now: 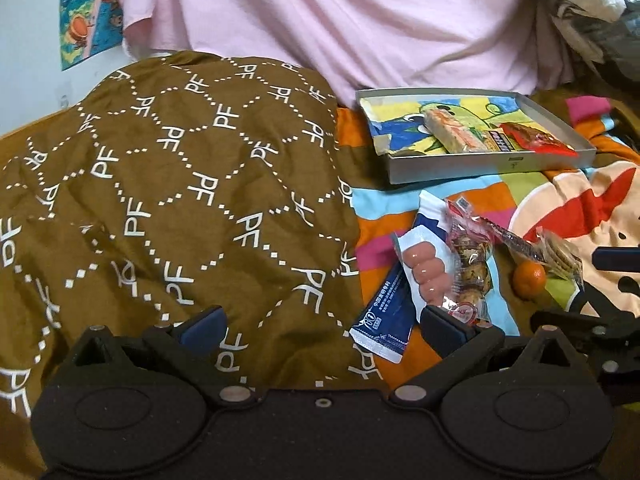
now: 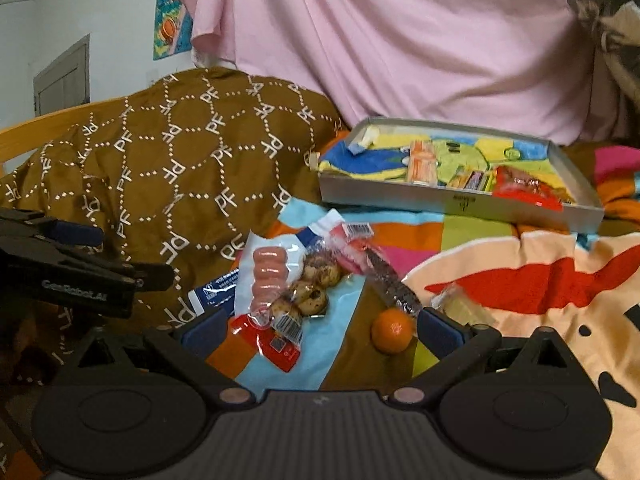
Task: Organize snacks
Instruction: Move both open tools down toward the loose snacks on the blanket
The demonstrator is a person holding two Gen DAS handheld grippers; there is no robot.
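A grey shallow box [image 1: 492, 163] [image 2: 460, 200] with a colourful lining holds a pale snack bar [image 1: 452, 130] and a red packet [image 1: 538, 140] [image 2: 528, 190]. On the striped blanket lie a pink sausage pack [image 1: 426, 276] [image 2: 270, 276], a clear pack of brown pieces [image 1: 470, 264] [image 2: 308, 296], a blue sachet [image 1: 386, 316], a long dark stick snack [image 2: 394, 280], a cracker pack [image 1: 560, 256] and a mandarin [image 1: 529, 278] [image 2: 391, 330]. My left gripper [image 1: 320, 324] is open and empty over the brown quilt. My right gripper [image 2: 320, 326] is open and empty, its jaws standing either side of the snack pile.
A brown quilt [image 1: 168, 200] [image 2: 180, 168] with white PF letters bulges on the left. A pink sheet [image 1: 340, 20] [image 2: 400, 40] hangs behind the box. The left gripper's side [image 2: 60, 276] shows at the left edge of the right wrist view.
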